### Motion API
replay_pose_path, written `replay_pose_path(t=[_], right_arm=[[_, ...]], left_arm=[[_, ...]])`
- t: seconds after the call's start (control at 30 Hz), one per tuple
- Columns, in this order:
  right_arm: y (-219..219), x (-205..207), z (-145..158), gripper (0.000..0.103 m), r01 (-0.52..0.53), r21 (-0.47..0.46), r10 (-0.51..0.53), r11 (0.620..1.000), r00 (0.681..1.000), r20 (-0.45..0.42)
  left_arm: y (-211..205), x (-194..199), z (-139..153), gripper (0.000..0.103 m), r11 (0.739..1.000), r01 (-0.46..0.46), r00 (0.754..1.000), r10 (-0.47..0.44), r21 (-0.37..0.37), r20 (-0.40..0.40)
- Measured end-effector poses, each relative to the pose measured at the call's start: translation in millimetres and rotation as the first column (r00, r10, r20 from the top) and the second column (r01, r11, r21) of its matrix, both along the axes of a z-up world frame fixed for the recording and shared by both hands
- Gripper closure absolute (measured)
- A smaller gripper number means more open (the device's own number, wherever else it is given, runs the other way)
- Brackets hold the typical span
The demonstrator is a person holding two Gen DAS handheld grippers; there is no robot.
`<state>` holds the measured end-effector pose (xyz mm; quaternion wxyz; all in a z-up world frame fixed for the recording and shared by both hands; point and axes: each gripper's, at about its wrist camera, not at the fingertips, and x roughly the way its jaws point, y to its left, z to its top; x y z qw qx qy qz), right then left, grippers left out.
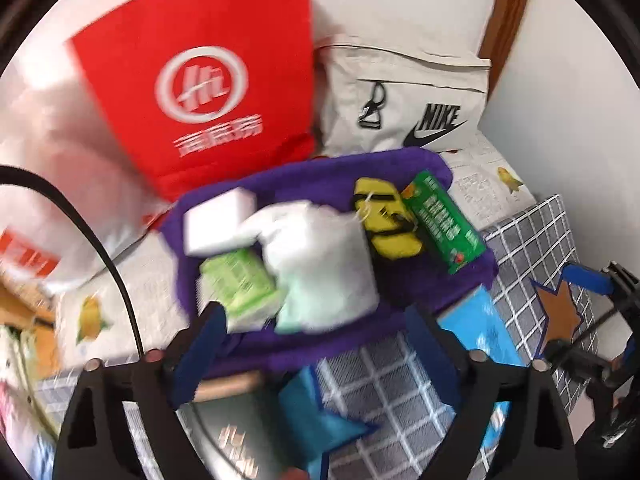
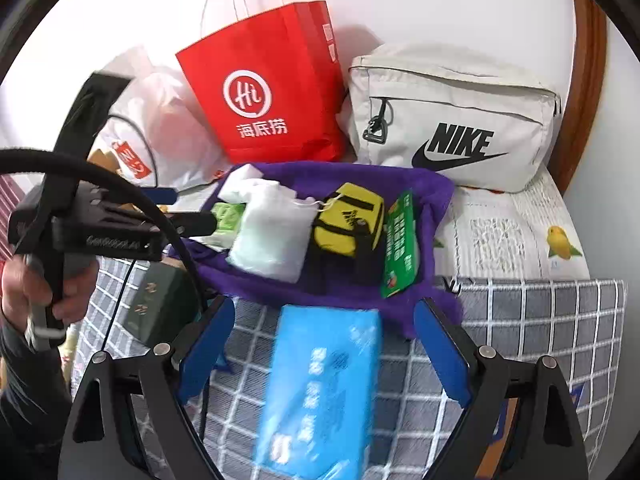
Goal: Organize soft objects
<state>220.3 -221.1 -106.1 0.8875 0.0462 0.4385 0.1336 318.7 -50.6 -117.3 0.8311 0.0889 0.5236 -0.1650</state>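
A person is holding two sets of tongs over a surface covered with a grey checked cloth [image 2: 520, 320]. The right tongs [image 2: 324, 344] are standing spread wide, with nothing pinched; a blue tissue pack [image 2: 320, 392] is lying on the cloth between their blue fingers, untouched by them. The left tongs [image 1: 316, 344] are also spread wide and holding nothing. In the right wrist view, a hand [image 2: 36, 292] is gripping the left tool's handle at the left.

Just beyond the blue pack, a purple fabric tray [image 2: 436, 200] is sitting with soft things inside it: a white pouch [image 2: 272, 232], a green wipes pack [image 2: 228, 216] to its left, a white block [image 1: 218, 220] at the back left corner, a small yellow bag [image 2: 348, 220], and a green packet [image 2: 400, 240] along the right wall.

Behind the tray, a red paper bag [image 2: 276, 96] and a pale Nike bag [image 2: 460, 120] are leaning against the wall.
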Motion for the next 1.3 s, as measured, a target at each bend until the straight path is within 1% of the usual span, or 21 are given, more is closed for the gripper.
replay_pose_path(t=[0.07,0.13,0.2,0.3,0.43,0.6,0.7,0.77,1.0,1.1,1.3], right_arm=[[2,-10,6,0.008,0.011,0.006,-0.011,1.000,1.000,0.005],[5,-22,12,0.002,0.036,-0.012,-0.036,0.999,0.999,0.017],[8,-34,19,0.000,0.055,-0.025,-0.054,0.998,0.998,0.026],[14,-51,27,0.000,0.069,-0.031,-0.068,0.997,0.997,0.020],[18,-81,44,0.000,0.083,-0.061,-0.078,0.995,0.993,0.087],[16,-110,61,0.000,0.116,-0.068,-0.107,0.991,0.987,0.121],[13,-122,67,0.000,0.141,-0.076,-0.131,0.987,0.983,0.127],[11,-126,68,0.000,0.155,-0.088,-0.145,0.984,0.983,0.113],[8,-130,72,0.000,0.172,-0.076,-0.167,0.982,0.984,0.069],[6,-130,72,0.000,0.175,-0.068,-0.171,0.982,0.984,0.059],[4,-135,75,0.000,0.186,-0.070,-0.182,0.980,0.981,0.067]], left_arm=[[12,-15,8,0.008,0.999,-0.036,0.999,0.036,0.019,0.005],[22,-34,19,0.008,0.997,-0.068,0.997,0.066,0.041,0.039],[33,-54,30,0.007,0.995,-0.093,0.993,0.089,0.047,0.072],[48,-80,42,0.005,0.991,-0.133,0.987,0.132,0.004,0.092],[62,-120,57,0.005,0.983,-0.178,0.976,0.182,-0.043,0.117],[57,-160,66,0.005,0.979,-0.199,0.968,0.203,-0.036,0.148],[57,-177,71,0.005,0.972,-0.225,0.962,0.233,-0.070,0.145],[57,-187,74,0.005,0.970,-0.228,0.960,0.239,-0.088,0.143],[57,-202,91,0.005,0.963,-0.247,0.947,0.264,-0.111,0.186],[57,-205,97,0.005,0.960,-0.258,0.940,0.275,-0.104,0.203],[57,-208,104,0.005,0.958,-0.273,0.931,0.287,-0.091,0.225]])
